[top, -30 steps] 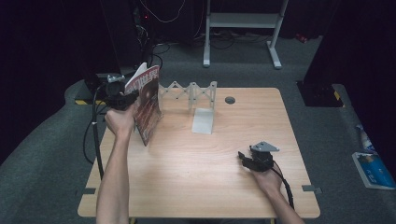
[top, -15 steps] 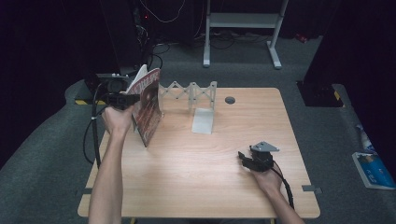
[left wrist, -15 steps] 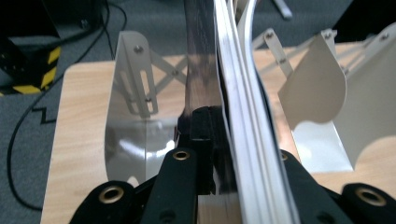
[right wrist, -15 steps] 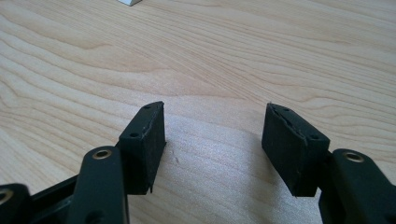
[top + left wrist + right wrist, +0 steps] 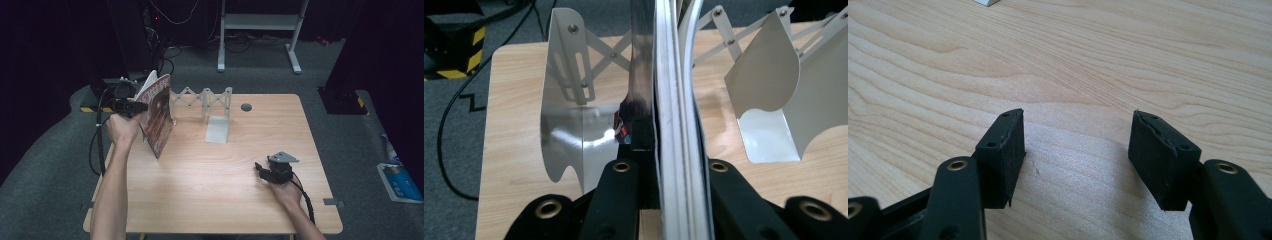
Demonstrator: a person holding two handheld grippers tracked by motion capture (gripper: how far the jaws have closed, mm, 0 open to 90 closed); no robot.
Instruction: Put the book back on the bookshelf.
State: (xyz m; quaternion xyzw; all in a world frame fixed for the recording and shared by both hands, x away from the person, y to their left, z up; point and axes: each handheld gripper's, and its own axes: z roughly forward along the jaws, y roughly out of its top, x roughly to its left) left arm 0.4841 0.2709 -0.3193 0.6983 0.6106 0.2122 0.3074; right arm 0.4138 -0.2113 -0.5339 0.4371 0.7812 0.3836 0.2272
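**Glossy magazine clamped upright beside the folding rack**

Glossy and dark red on its cover, the magazine (image 5: 159, 116) stands tilted on its lower edge on the table (image 5: 210, 200), just left of the white folding rack (image 5: 202, 99). The left claw (image 5: 136, 106) is clamped on the magazine's spine edge from the side away from the rack, held by the left hand (image 5: 121, 129). In the left gripper view the magazine (image 5: 674, 100) runs up between the two black jaws, which press on it from both sides, and the rack's white plates (image 5: 569, 110) stand right behind it, one on each side of the pages.

Well away from the rack, toward the near right part of the table, the right claw (image 5: 260, 169) rests low over the bare wood. In the right gripper view the right claw (image 5: 1075, 150) stands apart, with nothing but wood grain between its pads (image 5: 1008, 145).
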